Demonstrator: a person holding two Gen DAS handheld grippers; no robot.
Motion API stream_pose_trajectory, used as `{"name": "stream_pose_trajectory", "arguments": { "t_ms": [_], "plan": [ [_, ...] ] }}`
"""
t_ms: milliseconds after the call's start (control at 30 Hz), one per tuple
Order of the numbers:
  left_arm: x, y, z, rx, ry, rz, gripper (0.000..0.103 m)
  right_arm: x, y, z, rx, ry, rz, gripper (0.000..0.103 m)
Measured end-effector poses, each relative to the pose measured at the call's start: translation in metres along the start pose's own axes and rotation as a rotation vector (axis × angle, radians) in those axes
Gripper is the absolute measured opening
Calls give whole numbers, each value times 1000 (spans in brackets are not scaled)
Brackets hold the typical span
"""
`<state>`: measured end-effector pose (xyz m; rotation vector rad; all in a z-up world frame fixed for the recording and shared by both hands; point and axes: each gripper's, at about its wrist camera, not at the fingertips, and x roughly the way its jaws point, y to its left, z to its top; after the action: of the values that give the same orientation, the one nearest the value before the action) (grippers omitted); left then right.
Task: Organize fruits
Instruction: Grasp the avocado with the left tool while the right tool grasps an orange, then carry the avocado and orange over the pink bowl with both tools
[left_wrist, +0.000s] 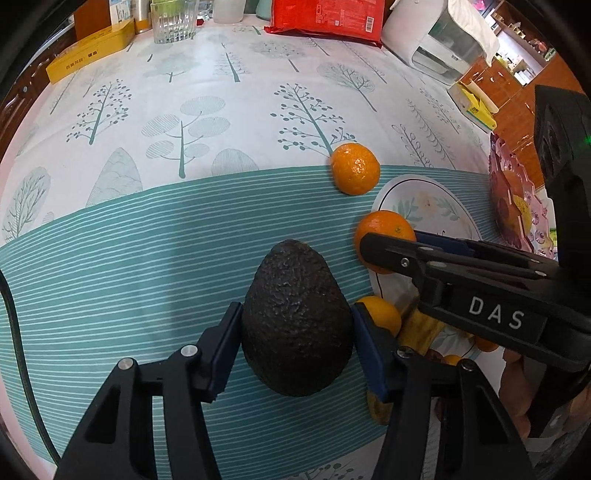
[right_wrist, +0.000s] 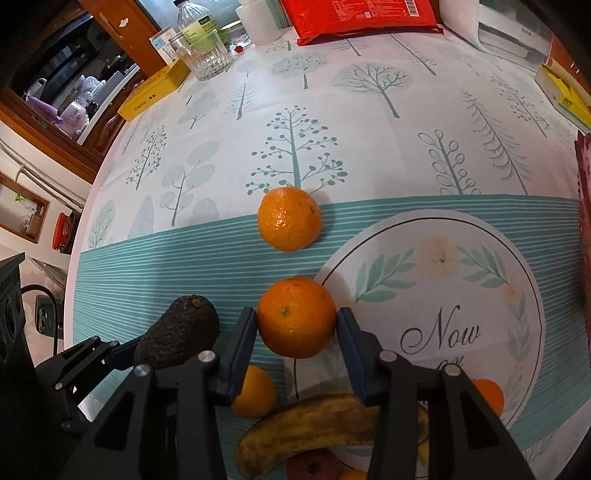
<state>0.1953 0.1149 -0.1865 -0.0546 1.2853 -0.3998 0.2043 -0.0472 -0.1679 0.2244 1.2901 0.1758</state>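
Note:
My left gripper (left_wrist: 297, 326) is shut on a dark avocado (left_wrist: 296, 317), its pads pressed on both sides; the avocado also shows in the right wrist view (right_wrist: 177, 332). My right gripper (right_wrist: 297, 325) is shut on an orange (right_wrist: 296, 317), seen from the left wrist too (left_wrist: 384, 230). A second orange (right_wrist: 289, 218) lies on the tablecloth just beyond it. A third orange (right_wrist: 255, 391), a spotted banana (right_wrist: 306, 424) and a red fruit (right_wrist: 314, 467) lie under the right gripper. A white floral plate (right_wrist: 443, 295) sits to the right.
A pink glass dish (left_wrist: 511, 206) with fruit stands at the right edge. At the far side are a drinking glass (right_wrist: 207, 55), a yellow box (right_wrist: 155, 92), a red packet (right_wrist: 362, 18), a white appliance (left_wrist: 436, 44) and a tissue box (right_wrist: 565, 92).

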Motion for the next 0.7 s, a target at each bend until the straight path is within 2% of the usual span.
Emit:
{"name": "stream_pose_trajectory", "arguments": {
  "t_ms": [267, 433, 700],
  "plan": [
    [-1, 1, -4, -10, -6, -9, 56, 4, 1, -5, 4, -8, -4, 44],
    [-5, 4, -10, -22, -19, 17, 55, -7, 0, -9, 20, -40, -11, 44],
    [-40, 6, -15, -23, -82, 37, 55, -37, 5, -17, 12, -98, -7, 43]
  ]
}}
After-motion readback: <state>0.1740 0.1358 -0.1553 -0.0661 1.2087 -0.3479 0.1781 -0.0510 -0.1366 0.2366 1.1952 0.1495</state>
